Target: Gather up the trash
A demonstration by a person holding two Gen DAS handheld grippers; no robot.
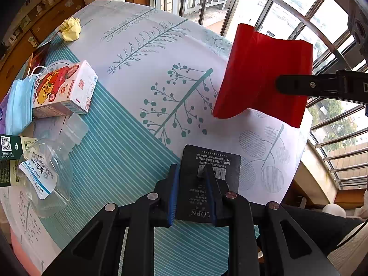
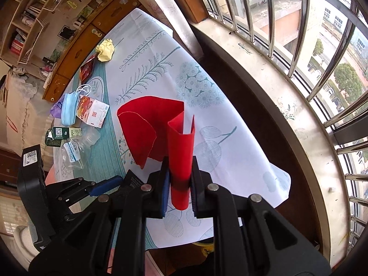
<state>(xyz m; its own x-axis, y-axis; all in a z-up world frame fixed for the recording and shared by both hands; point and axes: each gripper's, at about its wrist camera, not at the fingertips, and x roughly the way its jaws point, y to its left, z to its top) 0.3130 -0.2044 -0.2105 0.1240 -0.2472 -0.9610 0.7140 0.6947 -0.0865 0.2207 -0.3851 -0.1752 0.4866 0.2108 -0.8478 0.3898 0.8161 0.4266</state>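
Note:
A black printed card [image 1: 210, 161] lies near the table's front edge. My left gripper [image 1: 192, 179] points down over it with its jaws narrow. The card's lower part sits in the gap and the right finger crosses its face, but I see no pad pressing on it. My right gripper [image 2: 180, 184] is shut on a curled red sheet [image 2: 147, 126] and holds it above the tablecloth. In the left wrist view the red sheet [image 1: 260, 73] hangs from the right gripper [image 1: 281, 85] at the right.
At the left edge lie a cartoon carton [image 1: 66, 87], a blue face mask [image 1: 17, 105], a clear plastic bottle [image 1: 48, 168] and a green box [image 1: 10, 145]. Crumpled yellow paper [image 1: 71, 28] lies at the far end. Barred windows [image 2: 299, 46] run along the right.

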